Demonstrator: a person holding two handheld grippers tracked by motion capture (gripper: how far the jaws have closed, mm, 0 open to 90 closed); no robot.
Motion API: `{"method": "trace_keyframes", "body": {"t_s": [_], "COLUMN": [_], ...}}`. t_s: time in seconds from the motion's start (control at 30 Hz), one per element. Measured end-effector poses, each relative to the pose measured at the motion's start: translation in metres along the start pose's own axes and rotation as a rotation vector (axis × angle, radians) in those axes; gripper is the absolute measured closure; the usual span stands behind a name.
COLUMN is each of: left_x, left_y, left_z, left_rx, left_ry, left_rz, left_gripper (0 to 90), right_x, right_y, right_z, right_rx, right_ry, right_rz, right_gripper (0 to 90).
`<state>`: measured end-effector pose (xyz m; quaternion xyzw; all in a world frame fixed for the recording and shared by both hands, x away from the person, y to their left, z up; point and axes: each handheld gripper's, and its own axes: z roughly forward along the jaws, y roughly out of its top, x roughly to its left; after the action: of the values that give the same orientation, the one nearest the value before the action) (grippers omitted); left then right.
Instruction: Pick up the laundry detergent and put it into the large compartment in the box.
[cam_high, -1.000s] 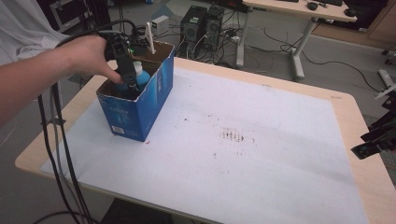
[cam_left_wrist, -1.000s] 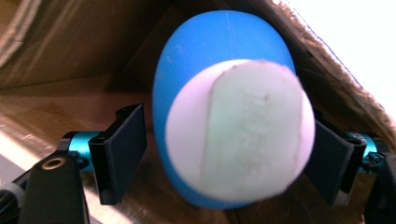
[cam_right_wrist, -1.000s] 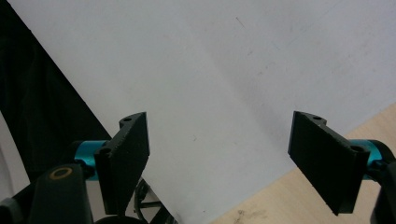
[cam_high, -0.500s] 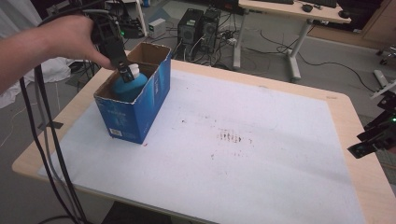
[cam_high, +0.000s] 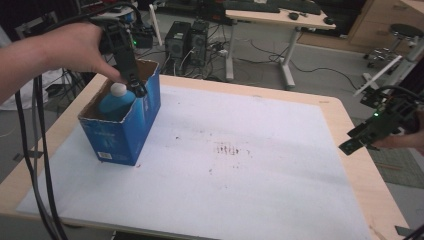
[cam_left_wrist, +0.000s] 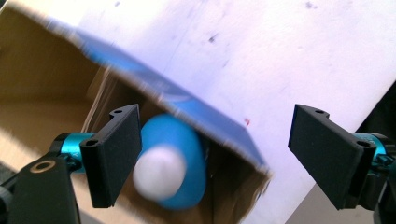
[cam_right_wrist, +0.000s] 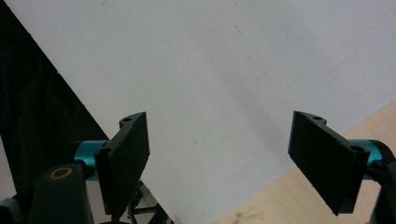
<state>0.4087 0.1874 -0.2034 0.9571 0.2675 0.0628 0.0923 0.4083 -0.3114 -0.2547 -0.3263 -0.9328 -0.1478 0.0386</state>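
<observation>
So the blue bottle (cam_high: 115, 102) with its white cap (cam_high: 118, 89) is already sitting inside the blue cardboard box (cam_high: 131, 131), which suggests the placing step is essentially done — what seems to be left is clearing the tool away from the box. The left gripper (cam_high: 137, 90) is hovering just above the box's open top, its jaws standing wide apart and holding nothing; in the left gripper view the left gripper (cam_left_wrist: 217, 149) is looking down on the cap (cam_left_wrist: 159, 169), which is lying just beside its left jaw, below it. The right gripper (cam_high: 361, 137) is waiting well apart over the far edge of the white mat (cam_high: 260, 165) — its jaws are spread too, with nothing between them
</observation>
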Motion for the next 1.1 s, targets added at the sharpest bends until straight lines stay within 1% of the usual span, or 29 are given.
{"method": "trace_keyframes", "body": {"t_s": [0.07,0.17,0.23,0.27,0.33,0.37,0.4,0.43,0.47,0.53,0.57,0.6,0.63,0.67,0.8,0.97,1.1], "left_x": [-0.005,-0.014,-0.02,-0.022,-0.028,-0.031,-0.033,-0.033,-0.038,-0.041,-0.041,-0.044,-0.044,-0.045,-0.046,-0.047,-0.047], "left_y": [0.011,0.029,0.039,0.044,0.052,0.056,0.06,0.06,0.067,0.073,0.073,0.077,0.079,0.08,0.084,0.086,0.086], "left_z": [0.003,0.008,0.012,0.015,0.02,0.022,0.024,0.024,0.028,0.032,0.032,0.037,0.039,0.04,0.043,0.045,0.045], "left_rx": [-0.001,-0.007,-0.01,-0.005,-0.005,-0.009,-0.009,-0.009,-0.018,-0.017,-0.017,-0.009,-0.009,-0.009,-0.01,0.0,-0.008], "left_ry": [-0.008,-0.023,-0.031,-0.036,-0.04,-0.044,-0.047,-0.047,-0.048,-0.052,-0.052,-0.059,-0.057,-0.057,-0.064,-0.066,-0.067], "left_rz": [0.031,0.065,0.087,0.103,0.122,0.125,0.136,0.136,0.144,0.152,0.152,0.163,0.165,0.16,0.163,0.171,0.162], "left_gripper": [17.5,17.6,17.6,17.6,17.6,17.5,17.5,17.6,17.6,17.6,17.6,17.6,17.5,17.6,17.6,17.5,17.6], "right_x": [0.001,0.003,0.005,0.005,0.006,0.006,0.007,0.007,0.007,0.008,0.008,0.009,0.009,0.009,0.01,0.01,0.011], "right_y": [-0.001,-0.003,-0.004,-0.005,-0.005,-0.006,-0.005,-0.005,-0.005,-0.005,-0.005,-0.005,-0.005,-0.006,-0.007,-0.005,-0.003], "right_z": [-0.001,-0.003,-0.004,-0.005,-0.006,-0.006,-0.006,-0.006,-0.006,-0.005,-0.005,-0.005,-0.005,-0.006,-0.007,-0.005,-0.002], "right_rx": [0.001,-0.007,-0.013,-0.017,-0.027,-0.028,-0.03,-0.03,-0.03,-0.029,-0.029,-0.029,-0.03,-0.033,-0.039,-0.033,-0.031], "right_ry": [-0.008,-0.018,-0.026,-0.031,-0.034,-0.038,-0.038,-0.038,-0.042,-0.042,-0.042,-0.042,-0.041,-0.041,-0.034,-0.034,-0.03], "right_rz": [0.007,0.01,0.021,0.018,0.022,0.026,0.03,0.03,0.03,0.025,0.025,0.026,0.023,0.027,0.026,0.021,0.013], "right_gripper": [20.0,20.0,20.0,20.0,20.0,20.0,20.0,20.0,20.0,20.0,20.0,20.0,20.0,20.0,20.0,20.0,20.0]}}
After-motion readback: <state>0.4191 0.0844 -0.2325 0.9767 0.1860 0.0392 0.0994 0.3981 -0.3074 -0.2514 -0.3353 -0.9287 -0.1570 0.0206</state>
